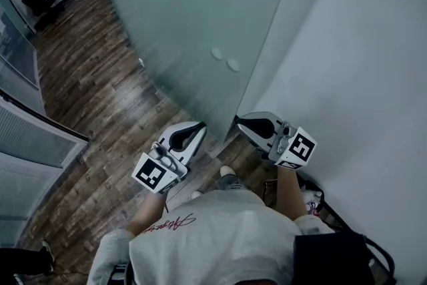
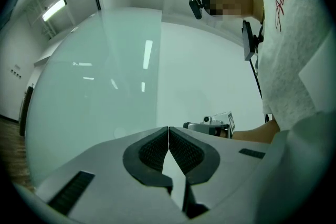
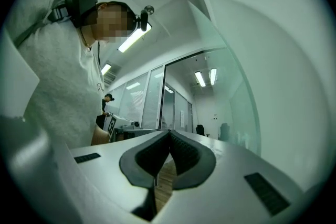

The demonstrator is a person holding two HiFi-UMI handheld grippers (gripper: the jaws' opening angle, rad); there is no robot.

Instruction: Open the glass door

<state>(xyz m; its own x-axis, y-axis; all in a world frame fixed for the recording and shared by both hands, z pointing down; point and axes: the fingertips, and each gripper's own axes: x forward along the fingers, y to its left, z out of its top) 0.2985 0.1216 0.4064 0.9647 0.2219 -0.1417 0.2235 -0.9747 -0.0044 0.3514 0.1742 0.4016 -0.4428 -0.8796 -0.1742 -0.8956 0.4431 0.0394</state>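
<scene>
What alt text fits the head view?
Seen from above, a person in a grey shirt holds white left tongs and white right tongs, both shut and empty, close to the edge of a frosted glass door. Dark wooden floor lies left, a white wall right.

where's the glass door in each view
Head view: glass door fills the top centre.
Left gripper view: glass door covers the left and centre.
Right gripper view: glass door is the tilted pane right of centre.
Shared landmark: the person's white shirt, at bottom, right and left in turn.
</scene>
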